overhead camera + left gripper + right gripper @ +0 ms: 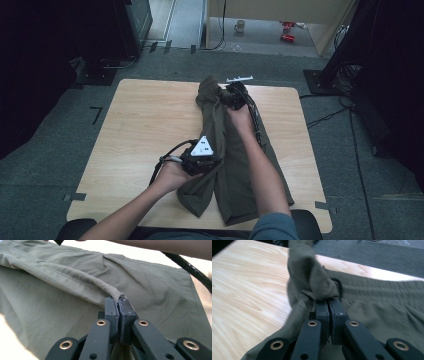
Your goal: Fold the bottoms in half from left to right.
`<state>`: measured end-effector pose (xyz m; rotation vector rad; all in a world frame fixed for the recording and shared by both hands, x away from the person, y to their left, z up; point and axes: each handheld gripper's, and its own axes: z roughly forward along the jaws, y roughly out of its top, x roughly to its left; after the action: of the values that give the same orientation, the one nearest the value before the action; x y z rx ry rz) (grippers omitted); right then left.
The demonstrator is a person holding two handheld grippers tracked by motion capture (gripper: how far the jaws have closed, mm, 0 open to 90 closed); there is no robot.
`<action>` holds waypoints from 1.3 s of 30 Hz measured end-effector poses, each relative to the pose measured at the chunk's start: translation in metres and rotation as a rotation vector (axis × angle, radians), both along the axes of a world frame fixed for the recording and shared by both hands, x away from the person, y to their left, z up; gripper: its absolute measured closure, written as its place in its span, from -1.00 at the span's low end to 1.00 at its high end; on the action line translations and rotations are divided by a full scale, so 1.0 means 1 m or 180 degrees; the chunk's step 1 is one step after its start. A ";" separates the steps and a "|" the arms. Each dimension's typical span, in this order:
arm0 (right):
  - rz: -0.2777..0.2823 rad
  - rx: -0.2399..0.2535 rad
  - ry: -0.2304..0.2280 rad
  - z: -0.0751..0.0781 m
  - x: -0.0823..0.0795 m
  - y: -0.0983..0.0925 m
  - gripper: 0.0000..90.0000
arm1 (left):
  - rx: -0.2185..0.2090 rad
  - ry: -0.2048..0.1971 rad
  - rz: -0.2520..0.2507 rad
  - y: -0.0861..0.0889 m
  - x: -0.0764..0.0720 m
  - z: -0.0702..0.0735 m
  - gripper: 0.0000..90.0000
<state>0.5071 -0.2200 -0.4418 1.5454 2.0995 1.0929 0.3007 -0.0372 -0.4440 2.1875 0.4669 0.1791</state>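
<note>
The olive trousers (235,155) lie lengthwise at centre frame on the counter (135,130), partly folded. My left gripper (117,301) is clamped on a fabric edge; my right gripper (327,301) is clamped on bunched cloth at upper centre. I judge folding unfinished; laying flat remains.

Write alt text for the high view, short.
A person folds an olive-green garment on a light wooden table: the left hand-held gripper pinches the cloth near its middle and the right hand-held gripper pinches a bunched end at the far edge. Grey floor surrounds the table.
</note>
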 end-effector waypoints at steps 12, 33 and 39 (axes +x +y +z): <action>-0.0112 -0.0358 0.0265 -0.031 0.001 -0.020 0.92 | 0.0296 0.0204 -0.0067 -0.025 0.009 -0.038 0.92; -0.0092 -0.0478 0.0376 -0.058 0.000 -0.018 0.91 | 0.0464 0.0446 0.0218 0.031 0.043 -0.057 0.92; -0.0115 -0.0426 0.0324 -0.060 0.000 -0.013 0.91 | 0.0519 0.0424 0.0354 0.052 0.054 -0.056 0.91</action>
<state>0.5071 -0.2326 -0.5017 1.5987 2.1534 0.8595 0.3546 0.0153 -0.5000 2.3438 0.6701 0.1362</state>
